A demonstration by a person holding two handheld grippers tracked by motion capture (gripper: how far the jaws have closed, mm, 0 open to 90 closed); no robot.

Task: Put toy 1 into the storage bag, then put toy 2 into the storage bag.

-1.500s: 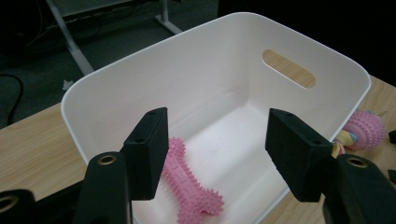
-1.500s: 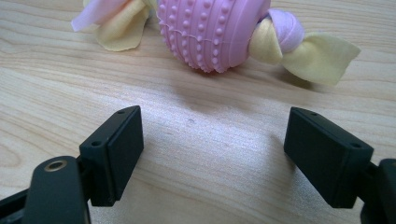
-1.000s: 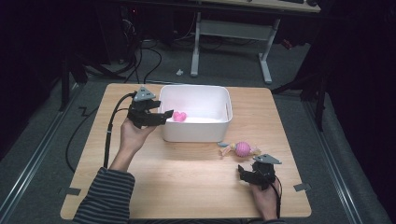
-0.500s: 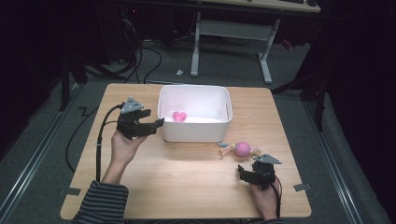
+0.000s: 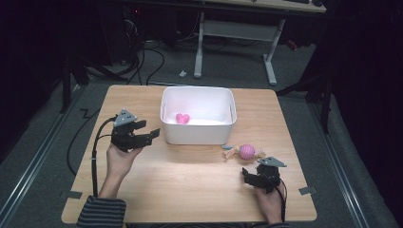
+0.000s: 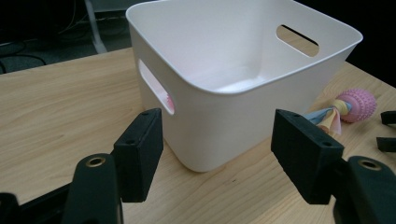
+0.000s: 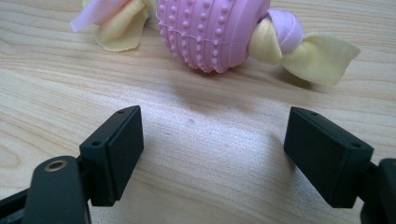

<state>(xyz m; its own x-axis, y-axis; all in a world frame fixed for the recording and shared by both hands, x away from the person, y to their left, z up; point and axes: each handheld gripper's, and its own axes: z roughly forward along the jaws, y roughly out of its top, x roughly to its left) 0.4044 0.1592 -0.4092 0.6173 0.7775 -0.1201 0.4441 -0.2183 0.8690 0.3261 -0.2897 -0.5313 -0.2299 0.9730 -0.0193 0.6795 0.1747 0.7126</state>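
Note:
A white bin (image 5: 197, 135) stands mid-table, and a small pink toy (image 5: 182, 118) lies on its floor. My left gripper (image 5: 148, 131) hovers open just left of the bin, holding nothing. In the left gripper view its jaws (image 6: 217, 140) frame the bin's near corner (image 6: 224, 107), and a bit of pink (image 6: 169, 102) shows through the handle slot. A pink knobbed ball with cloth ends (image 5: 246, 151) lies right of the bin's front. My right gripper (image 5: 251, 172) rests open just short of it. The ball (image 7: 212, 28) lies beyond the open jaws (image 7: 212, 149).
The wooden table (image 5: 190, 190) has free room in front of the bin and between both hands. The left gripper's cable (image 5: 94, 156) trails off the left side. Tape marks (image 5: 306, 190) sit near the front corners. Desk legs and cables stand on the floor beyond.
My left gripper let go of the small pink toy into the bin, then drew back left and toward the person, open. The right gripper has stayed put.

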